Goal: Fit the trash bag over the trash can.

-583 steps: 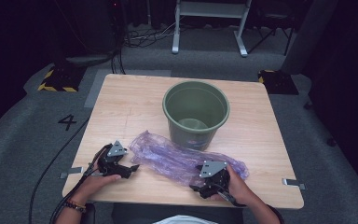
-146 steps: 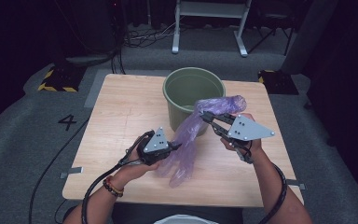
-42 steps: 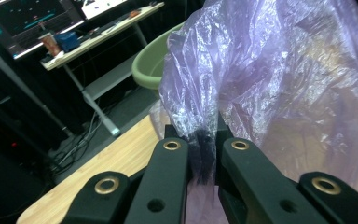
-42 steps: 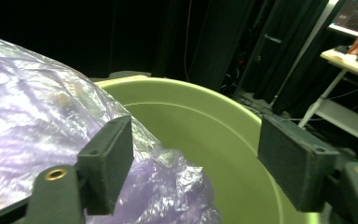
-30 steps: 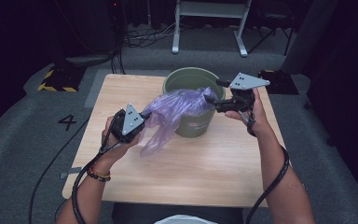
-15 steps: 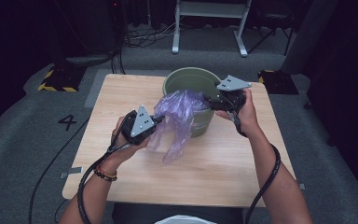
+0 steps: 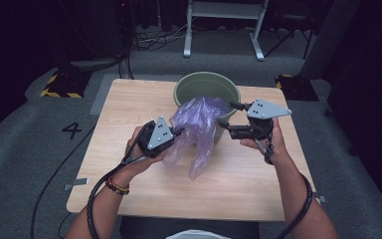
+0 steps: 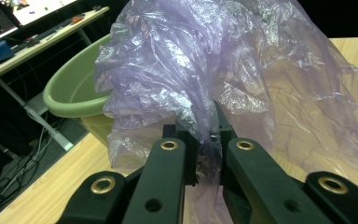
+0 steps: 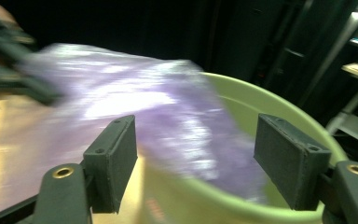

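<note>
Purple plastic bag [image 7: 197, 125]: crinkled, translucent, draped over near rim of green bucket [image 7: 205, 85] on worktop [image 7: 129, 107]. Left tongs [image 7: 178, 132] clamped on bag's left part. Right tongs [image 7: 227, 115] just right of bag, jaws lately widening, apart, gripping nothing.

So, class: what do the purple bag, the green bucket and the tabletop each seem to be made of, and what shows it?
Bag: thin plastic film, probably; translucent, crinkled, with glossy highlights.
Bucket: likely moulded plastic; even pale green, smooth matt wall, rolled rim.
Tabletop: wood or wood-look laminate; light grain lines, flat low-sheen surface. The pictures cannot settle which.
</note>
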`<action>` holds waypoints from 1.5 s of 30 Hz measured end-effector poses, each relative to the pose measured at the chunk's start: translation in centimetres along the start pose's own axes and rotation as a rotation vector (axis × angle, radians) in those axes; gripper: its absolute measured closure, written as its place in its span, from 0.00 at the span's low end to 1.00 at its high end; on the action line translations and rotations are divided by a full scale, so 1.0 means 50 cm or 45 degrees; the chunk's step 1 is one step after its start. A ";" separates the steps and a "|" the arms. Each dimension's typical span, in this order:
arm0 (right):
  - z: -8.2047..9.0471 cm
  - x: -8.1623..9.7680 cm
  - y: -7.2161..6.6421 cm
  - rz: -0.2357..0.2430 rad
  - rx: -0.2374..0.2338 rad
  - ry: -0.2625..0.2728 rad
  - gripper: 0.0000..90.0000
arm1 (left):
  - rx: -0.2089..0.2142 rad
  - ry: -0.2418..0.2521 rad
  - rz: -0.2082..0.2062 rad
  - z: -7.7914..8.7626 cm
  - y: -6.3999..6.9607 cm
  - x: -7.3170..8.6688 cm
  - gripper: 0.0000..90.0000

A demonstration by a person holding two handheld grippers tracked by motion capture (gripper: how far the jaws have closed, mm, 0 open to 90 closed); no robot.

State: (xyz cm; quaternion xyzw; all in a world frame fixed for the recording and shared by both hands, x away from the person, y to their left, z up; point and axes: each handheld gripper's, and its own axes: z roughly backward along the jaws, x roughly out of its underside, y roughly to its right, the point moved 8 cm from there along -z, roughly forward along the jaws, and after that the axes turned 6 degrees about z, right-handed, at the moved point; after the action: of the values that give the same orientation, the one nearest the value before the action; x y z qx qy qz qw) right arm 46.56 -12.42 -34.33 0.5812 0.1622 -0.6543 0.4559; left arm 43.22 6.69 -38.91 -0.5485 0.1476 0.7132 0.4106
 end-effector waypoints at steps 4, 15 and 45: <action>0.015 0.012 -0.073 0.024 -0.119 0.021 0.30 | 0.009 -0.003 -0.004 -0.007 0.007 -0.003 0.97; -0.009 0.075 -0.130 0.059 -0.121 -0.061 0.59 | 0.013 0.017 0.015 -0.022 0.011 -0.017 0.98; 0.046 0.061 0.068 -0.118 0.255 0.089 1.00 | -0.145 0.058 0.148 -0.009 -0.094 -0.040 0.69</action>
State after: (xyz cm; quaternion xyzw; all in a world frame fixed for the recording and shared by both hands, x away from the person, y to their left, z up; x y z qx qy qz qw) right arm 48.10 -17.20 -35.40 0.6382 0.1385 -0.6669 0.3589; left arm 47.12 8.47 -36.15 -0.5776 0.1476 0.7305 0.3331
